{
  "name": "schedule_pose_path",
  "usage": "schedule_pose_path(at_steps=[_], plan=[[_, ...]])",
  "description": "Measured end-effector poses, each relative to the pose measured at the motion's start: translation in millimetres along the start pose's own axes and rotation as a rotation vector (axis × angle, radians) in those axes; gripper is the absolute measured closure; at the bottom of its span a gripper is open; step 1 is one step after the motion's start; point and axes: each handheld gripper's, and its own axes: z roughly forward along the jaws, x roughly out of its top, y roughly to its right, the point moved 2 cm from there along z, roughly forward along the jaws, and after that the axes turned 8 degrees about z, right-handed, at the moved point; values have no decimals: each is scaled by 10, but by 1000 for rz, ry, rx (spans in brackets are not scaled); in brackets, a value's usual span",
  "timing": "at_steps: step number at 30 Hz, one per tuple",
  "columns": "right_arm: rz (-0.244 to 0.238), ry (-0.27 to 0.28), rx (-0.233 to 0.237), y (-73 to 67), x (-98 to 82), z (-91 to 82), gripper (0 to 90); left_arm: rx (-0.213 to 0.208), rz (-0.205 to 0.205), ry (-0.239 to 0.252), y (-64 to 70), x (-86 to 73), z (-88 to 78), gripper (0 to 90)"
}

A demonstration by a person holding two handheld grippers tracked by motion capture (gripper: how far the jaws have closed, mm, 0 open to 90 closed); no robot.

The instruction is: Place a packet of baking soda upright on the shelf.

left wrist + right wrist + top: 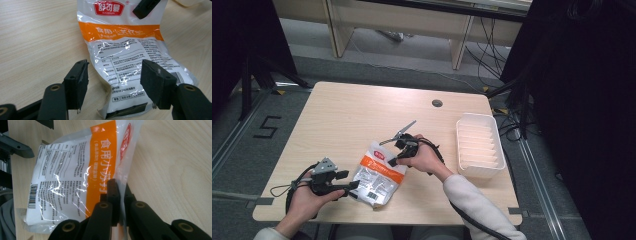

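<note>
Near the lower centre of the high view, a powder pouch [378, 175] lies on the bench [337, 115], its top seam pinched by the right gripper [119, 195]. The left gripper [113, 82] gapes around the bottom edge, unclamped. With one slick seam held, the film may slip or tear when pulled.

Light wood tabletop [347, 115], grommet hole [437, 103] near far edge. On it: white ribbed tray [478, 145] at right, white-and-orange pouch [378, 175] near front centre, scissors [398, 133] just beyond pouch.
</note>
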Motion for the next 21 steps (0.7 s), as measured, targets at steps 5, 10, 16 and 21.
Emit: schedule_pose_path(at_steps=[5,10,16,21], plan=[[-29,-6,-30,-29,18,-55,900,1,1,1,-2,1,-1,386],[-52,0,-31,-67,41,-99,900,2,1,2,-2,1,-1,386],[-69,-2,-29,-141,90,-231,900,2,-2,1,-3,-1,-2,386],[-105,3,-24,-178,139,-321,900,4,-3,1,-2,-1,-2,387]])
